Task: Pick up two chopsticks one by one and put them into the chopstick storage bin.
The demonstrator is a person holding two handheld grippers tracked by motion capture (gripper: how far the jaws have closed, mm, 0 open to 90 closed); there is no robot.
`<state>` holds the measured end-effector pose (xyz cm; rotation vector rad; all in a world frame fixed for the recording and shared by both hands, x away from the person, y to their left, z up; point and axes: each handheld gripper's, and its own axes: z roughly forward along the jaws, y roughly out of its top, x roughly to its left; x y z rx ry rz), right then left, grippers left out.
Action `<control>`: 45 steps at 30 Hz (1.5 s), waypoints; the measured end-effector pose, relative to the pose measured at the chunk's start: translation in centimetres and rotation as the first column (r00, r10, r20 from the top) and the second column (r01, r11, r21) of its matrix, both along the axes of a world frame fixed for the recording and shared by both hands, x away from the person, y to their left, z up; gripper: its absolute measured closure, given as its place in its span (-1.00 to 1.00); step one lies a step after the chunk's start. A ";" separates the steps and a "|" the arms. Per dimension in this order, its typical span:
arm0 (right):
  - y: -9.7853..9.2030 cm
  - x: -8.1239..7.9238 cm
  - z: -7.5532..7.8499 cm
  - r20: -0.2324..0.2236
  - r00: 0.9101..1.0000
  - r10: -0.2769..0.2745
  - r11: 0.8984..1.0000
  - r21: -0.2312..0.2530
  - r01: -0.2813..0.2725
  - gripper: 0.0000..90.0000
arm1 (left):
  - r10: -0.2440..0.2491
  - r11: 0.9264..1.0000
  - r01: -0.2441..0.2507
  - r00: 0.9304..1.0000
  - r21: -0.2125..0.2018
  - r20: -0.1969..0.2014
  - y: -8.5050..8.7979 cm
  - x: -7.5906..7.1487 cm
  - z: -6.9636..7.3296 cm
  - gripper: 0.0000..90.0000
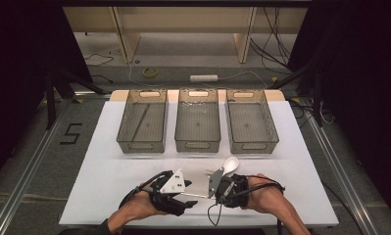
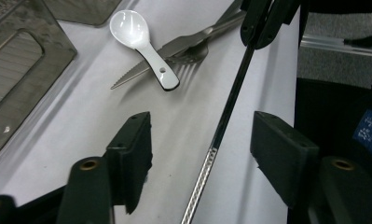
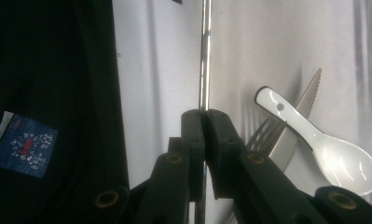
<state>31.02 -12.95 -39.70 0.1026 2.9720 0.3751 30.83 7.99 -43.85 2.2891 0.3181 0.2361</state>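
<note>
A thin metal chopstick (image 1: 198, 196) (image 2: 225, 116) (image 3: 205, 56) lies level just above the white tabletop (image 1: 109, 161) near its front edge. My right gripper (image 1: 214, 191) (image 3: 204, 116) is shut on one end of it; in the left gripper view that gripper (image 2: 263, 23) shows at the top. The patterned other end runs between the jaws of my left gripper (image 1: 189, 193) (image 2: 203, 122), which stand apart on either side without touching it. A white ceramic spoon (image 1: 230, 165) (image 2: 141, 42) (image 3: 323, 144) lies across a serrated knife (image 2: 174, 49) (image 3: 305, 100) and a fork (image 2: 188, 58) (image 3: 263, 135) close behind the right gripper.
Three clear grey bins (image 1: 143, 120) (image 1: 198, 120) (image 1: 252, 120) stand in a row across the back of the table. Both forearms come in from the bottom edge. Beyond the table are floor cables and wooden furniture legs.
</note>
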 end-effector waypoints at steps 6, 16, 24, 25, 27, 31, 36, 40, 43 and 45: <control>0.3 -0.1 -0.1 0.003 1.000 0.021 1.000 -0.013 -0.021 0.92 | -0.023 1.000 0.022 1.000 0.019 0.012 0.0 -0.1 -0.1 0.13; 0.4 -0.1 -0.2 0.000 1.000 0.030 0.999 -0.024 -0.030 0.92 | -0.078 0.996 0.078 0.997 0.036 0.015 0.0 -0.3 -0.1 0.43; 0.5 -0.3 -0.4 -0.012 0.999 0.046 0.998 -0.038 -0.047 0.92 | -0.129 0.991 0.129 0.992 0.035 -0.002 0.0 -0.5 -0.1 0.71; 0.5 -0.3 -0.5 -0.015 0.999 0.043 0.998 -0.037 -0.044 0.92 | -0.137 0.990 0.137 0.991 0.036 -0.006 0.0 -0.5 -0.1 0.72; 0.5 -0.4 -0.5 -0.015 0.998 0.057 0.998 -0.040 -0.058 0.92 | -0.154 0.987 0.155 0.988 0.042 -0.015 0.0 -0.6 -0.2 0.77; 0.5 -0.5 -0.5 -0.022 0.996 0.081 0.996 -0.041 -0.082 0.91 | -0.196 0.979 0.198 0.980 0.046 -0.047 -0.1 -0.7 -0.3 0.87; -0.1 -0.1 -0.3 -0.027 0.998 0.063 0.998 0.008 -0.063 0.79 | -0.191 0.981 0.192 0.981 0.026 -0.040 0.1 -0.8 0.1 0.91; -1.2 0.4 0.8 -0.044 0.999 0.006 0.993 0.116 -0.001 0.39 | -0.125 0.992 0.126 0.991 0.023 -0.037 0.7 -0.1 0.1 0.91; -2.0 0.8 1.2 -0.019 0.997 -0.080 0.979 0.186 0.082 0.13 | -0.069 0.998 0.069 0.997 -0.003 -0.037 1.4 0.4 0.4 0.91; -2.5 1.1 1.4 -0.020 0.991 -0.134 0.962 0.238 0.135 0.03 | -0.029 0.999 0.029 0.999 -0.022 -0.035 1.7 0.7 0.6 0.92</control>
